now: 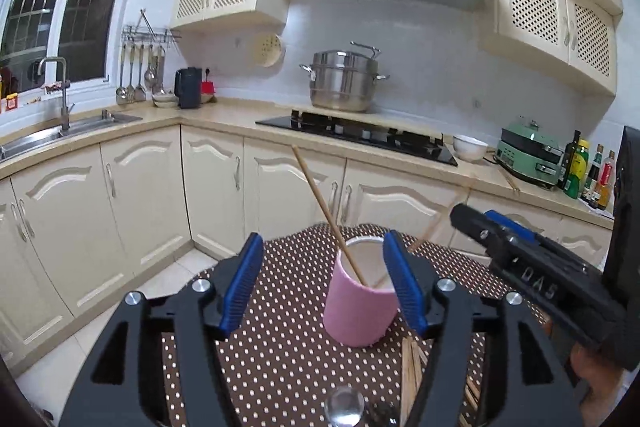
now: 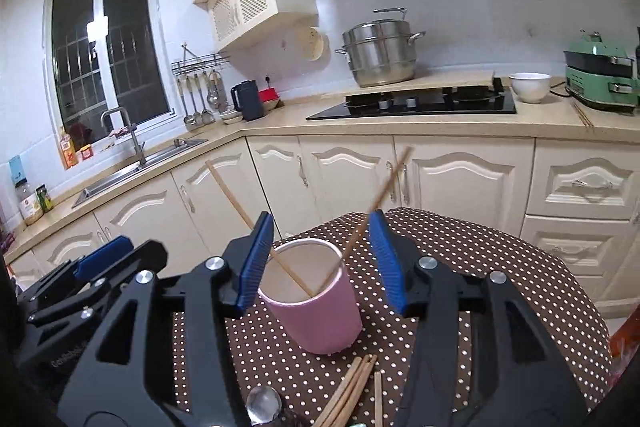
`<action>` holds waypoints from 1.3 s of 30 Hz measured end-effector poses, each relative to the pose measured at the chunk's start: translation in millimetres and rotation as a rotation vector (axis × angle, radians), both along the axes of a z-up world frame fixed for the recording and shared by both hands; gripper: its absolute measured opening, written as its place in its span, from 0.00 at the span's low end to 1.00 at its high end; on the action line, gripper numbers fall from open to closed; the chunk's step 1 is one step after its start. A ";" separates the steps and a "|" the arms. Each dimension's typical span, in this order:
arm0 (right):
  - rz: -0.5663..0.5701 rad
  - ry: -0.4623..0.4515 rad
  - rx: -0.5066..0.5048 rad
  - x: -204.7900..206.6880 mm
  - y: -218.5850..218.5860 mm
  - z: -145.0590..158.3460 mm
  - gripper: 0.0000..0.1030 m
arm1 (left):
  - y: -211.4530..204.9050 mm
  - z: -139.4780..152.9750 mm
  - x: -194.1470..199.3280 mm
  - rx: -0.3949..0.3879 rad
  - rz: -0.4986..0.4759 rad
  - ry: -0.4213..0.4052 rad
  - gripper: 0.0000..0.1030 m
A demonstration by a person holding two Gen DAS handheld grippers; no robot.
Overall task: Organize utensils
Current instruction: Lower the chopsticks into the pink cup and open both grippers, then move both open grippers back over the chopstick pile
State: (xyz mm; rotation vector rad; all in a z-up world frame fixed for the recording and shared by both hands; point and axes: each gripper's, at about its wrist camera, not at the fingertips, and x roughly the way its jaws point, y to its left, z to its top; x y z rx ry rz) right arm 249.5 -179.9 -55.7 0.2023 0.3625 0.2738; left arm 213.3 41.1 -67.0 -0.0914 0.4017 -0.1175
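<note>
A pink cup (image 1: 358, 311) (image 2: 316, 307) stands on a brown polka-dot table (image 1: 280, 359) (image 2: 500, 267). Two wooden chopsticks (image 1: 326, 213) (image 2: 376, 205) lean in it, one left, one right. My left gripper (image 1: 322, 287) is open above the table, its jaws either side of the cup's upper part. My right gripper (image 2: 322, 263) is open, with the right-leaning chopstick between its jaws, untouched. It also shows in the left wrist view (image 1: 492, 223) at right. Several loose chopsticks (image 2: 352, 391) (image 1: 412, 375) and a metal spoon (image 2: 263, 403) (image 1: 344, 405) lie in front of the cup.
Cream kitchen cabinets (image 1: 280, 187) run behind the table, with a sink (image 1: 48, 135), a black hob (image 1: 360, 137) with a steel steamer pot (image 1: 344, 81), a white bowl (image 2: 528, 87), a green appliance (image 2: 600, 83) and bottles (image 1: 588, 171) on the counter.
</note>
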 end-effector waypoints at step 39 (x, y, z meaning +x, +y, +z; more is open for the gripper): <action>0.071 0.515 -0.086 -38.8 -97.5 -88.2 0.52 | -100.3 -125.0 61.6 0.165 -0.252 0.777 0.25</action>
